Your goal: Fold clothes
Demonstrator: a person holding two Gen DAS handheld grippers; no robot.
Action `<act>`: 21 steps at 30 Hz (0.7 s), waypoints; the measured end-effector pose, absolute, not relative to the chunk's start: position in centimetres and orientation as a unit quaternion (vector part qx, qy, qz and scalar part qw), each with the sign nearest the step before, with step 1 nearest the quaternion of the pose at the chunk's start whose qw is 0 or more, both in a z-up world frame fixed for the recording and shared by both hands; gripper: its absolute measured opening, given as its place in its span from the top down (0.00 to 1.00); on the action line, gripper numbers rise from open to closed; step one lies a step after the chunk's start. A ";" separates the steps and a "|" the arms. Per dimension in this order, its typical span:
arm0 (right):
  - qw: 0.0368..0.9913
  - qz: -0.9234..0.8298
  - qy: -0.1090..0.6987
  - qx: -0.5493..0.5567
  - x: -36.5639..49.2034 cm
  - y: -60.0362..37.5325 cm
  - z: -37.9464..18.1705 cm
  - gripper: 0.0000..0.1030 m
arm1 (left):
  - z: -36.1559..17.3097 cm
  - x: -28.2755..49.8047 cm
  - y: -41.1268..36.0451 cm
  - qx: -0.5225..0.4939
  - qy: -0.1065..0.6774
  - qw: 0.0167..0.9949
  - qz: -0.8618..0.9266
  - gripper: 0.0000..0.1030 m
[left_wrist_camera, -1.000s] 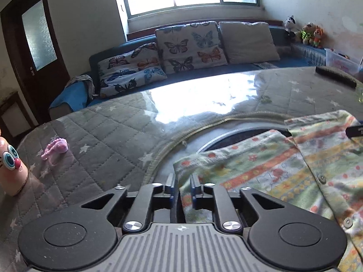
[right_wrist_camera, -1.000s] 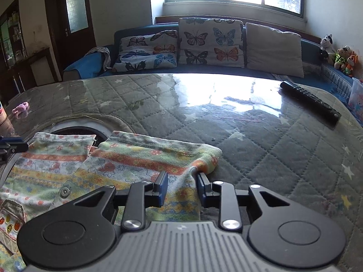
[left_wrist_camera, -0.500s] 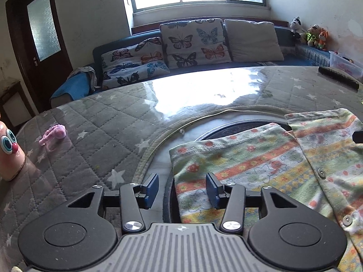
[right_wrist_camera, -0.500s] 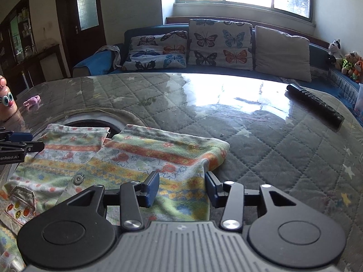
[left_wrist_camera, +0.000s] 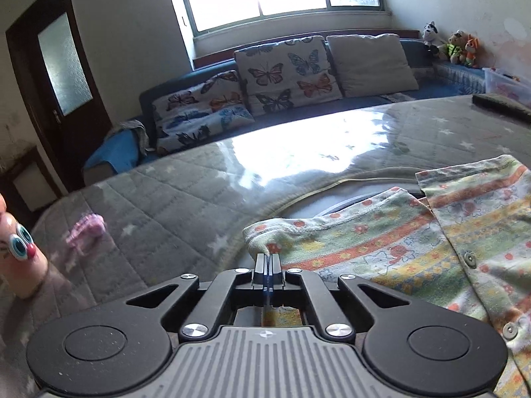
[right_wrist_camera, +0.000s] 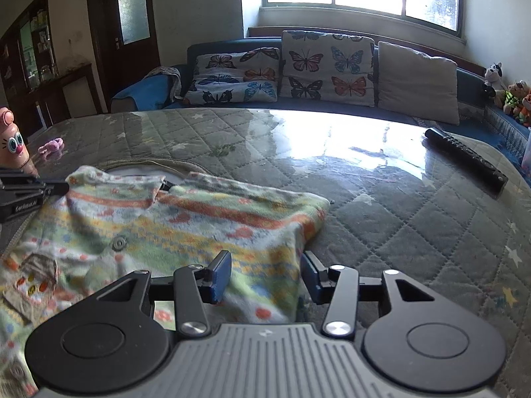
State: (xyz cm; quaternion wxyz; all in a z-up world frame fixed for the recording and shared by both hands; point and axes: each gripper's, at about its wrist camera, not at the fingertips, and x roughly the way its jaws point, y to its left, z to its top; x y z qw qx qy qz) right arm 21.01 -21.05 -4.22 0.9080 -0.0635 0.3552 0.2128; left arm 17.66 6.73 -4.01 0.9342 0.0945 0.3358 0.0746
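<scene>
1. Left wrist view: the left gripper [left_wrist_camera: 267,258] has its fingers pressed together, pinching the near left corner of the striped baby garment [left_wrist_camera: 391,248], and the cloth bunches up into a small peak right at the fingertips.
2. Same view: the garment spreads away to the right across the table [left_wrist_camera: 159,199], which wears a grey quilted star cover under a glossy sheet. Snap buttons [left_wrist_camera: 469,258] run down the garment's front.
3. Same view: a curved dark opening [left_wrist_camera: 341,199] in the cover peeks out just behind the garment's top edge.
4. Same view, off to the left: a blurred pink toy [left_wrist_camera: 86,232] lies on the cover, and a peach figure with big eyes [left_wrist_camera: 18,255] stands at the frame edge.
5. Same view, far side: a sofa with butterfly cushions [left_wrist_camera: 285,73] under the window, plush toys [left_wrist_camera: 451,46] on the right.
6. Right wrist view: the right gripper [right_wrist_camera: 265,275] is spread wide, its fingers straddling the near right part of the garment [right_wrist_camera: 199,229], gripping nothing.
7. Same view: the left gripper [right_wrist_camera: 33,189] comes in from the left edge, tip at the garment's far left corner, which is lifted and folded over.
8. Same view: a black remote control [right_wrist_camera: 464,157] lies well apart on the right of the table [right_wrist_camera: 398,225]; the peach figure [right_wrist_camera: 13,142] and pink toy [right_wrist_camera: 51,146] sit far left.
</scene>
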 end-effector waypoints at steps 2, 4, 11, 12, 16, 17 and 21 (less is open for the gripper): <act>0.907 0.214 0.356 -0.071 21.2 -20.7 -4.5 0.51 | -4.4 18.3 7.2 0.093 0.346 0.931 0.072 0.99; 0.907 0.214 0.356 -0.077 21.3 -20.5 -4.7 0.49 | -4.7 18.5 7.4 0.101 0.351 0.928 0.079 0.98; 0.905 0.228 0.351 -0.082 19.6 -20.2 -3.8 0.48 | -3.6 15.4 6.2 0.115 0.336 0.933 0.057 0.91; 0.903 0.234 0.349 -0.087 18.9 -20.1 -3.6 0.45 | -3.4 14.7 5.8 0.119 0.335 0.933 0.048 0.90; 0.894 0.263 0.347 -0.103 16.0 -19.6 -3.0 0.42 | -3.2 11.8 3.6 0.135 0.334 0.933 0.001 0.87; 0.891 0.270 0.348 -0.106 15.2 -19.5 -3.0 0.42 | -3.3 11.0 3.1 0.139 0.335 0.932 -0.010 0.87; 0.880 0.295 0.350 -0.122 12.0 -19.1 -2.9 0.41 | -3.7 7.9 1.0 0.152 0.335 0.928 -0.051 0.86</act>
